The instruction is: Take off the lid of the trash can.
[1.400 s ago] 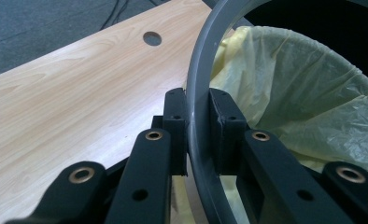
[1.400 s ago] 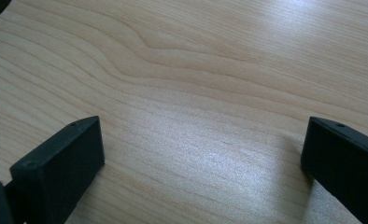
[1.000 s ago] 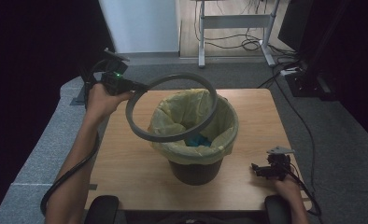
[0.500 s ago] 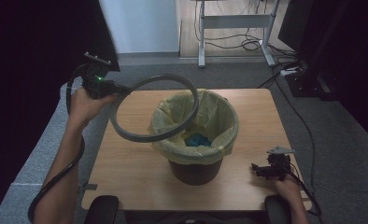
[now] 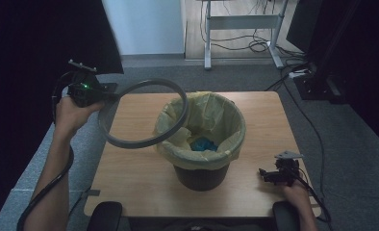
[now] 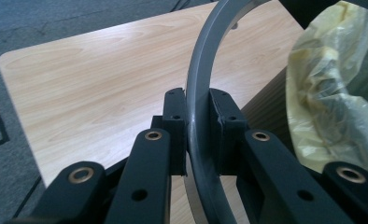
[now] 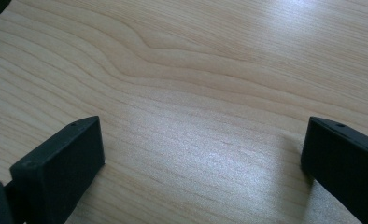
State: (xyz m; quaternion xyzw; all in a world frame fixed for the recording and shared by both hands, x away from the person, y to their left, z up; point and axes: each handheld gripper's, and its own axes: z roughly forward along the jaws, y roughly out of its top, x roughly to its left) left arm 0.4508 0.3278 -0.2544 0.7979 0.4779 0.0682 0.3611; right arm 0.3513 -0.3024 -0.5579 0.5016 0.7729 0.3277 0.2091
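High view: at the left of the frame, the left gripper [image 5: 101, 96] pinches a grey ring [image 5: 144, 113] by its rim and holds it tilted in the air, its right edge overlapping the rim of a bin [image 5: 202, 171] lined with a yellow bag [image 5: 226, 120] at the centre of the wooden table [image 5: 130, 168]. Left gripper view shows both jaws clamped on the ring's band. At the lower right, the right gripper [image 5: 264, 174] rests on the table, jaws spread wide apart around nothing.
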